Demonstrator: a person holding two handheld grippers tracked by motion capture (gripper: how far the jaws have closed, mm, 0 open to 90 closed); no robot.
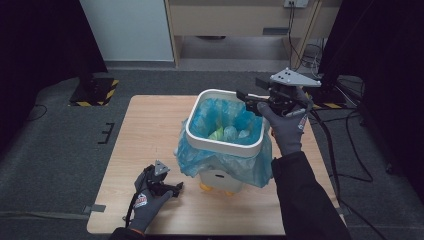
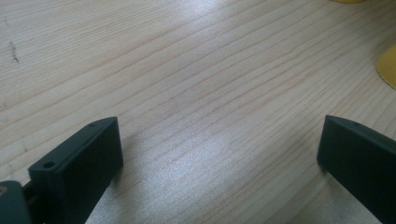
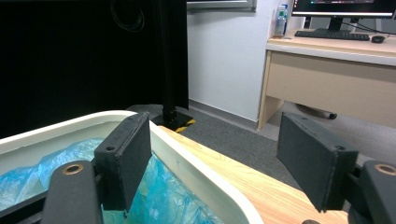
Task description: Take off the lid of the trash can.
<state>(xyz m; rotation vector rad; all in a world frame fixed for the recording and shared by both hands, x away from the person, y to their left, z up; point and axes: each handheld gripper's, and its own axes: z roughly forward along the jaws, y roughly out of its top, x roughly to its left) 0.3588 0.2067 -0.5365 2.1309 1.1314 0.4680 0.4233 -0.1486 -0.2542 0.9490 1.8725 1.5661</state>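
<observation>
A white bin (image 1: 206, 140) lined with a blue plastic bag (image 1: 225, 165) stands mid-table; green and pale rubbish (image 1: 220, 133) lies inside. My right gripper (image 1: 243, 98) hovers open over the bin's far right rim (image 3: 196, 165), one jaw inside the rim, the other outside, nothing between them. My left gripper (image 1: 176, 188) rests low on the wooden table (image 2: 196, 93) near the front left of the bin, jaws wide open and empty. The bin's yellow feet (image 2: 387, 65) show at the upper right in the left gripper view.
The blue bag hangs loose over the bin's front and sides. Beyond the table stand a wooden desk (image 3: 327, 79) with a keyboard and monitor, a black post with a hazard-striped base (image 1: 92, 90), and cables (image 1: 345, 130) on the grey floor at right.
</observation>
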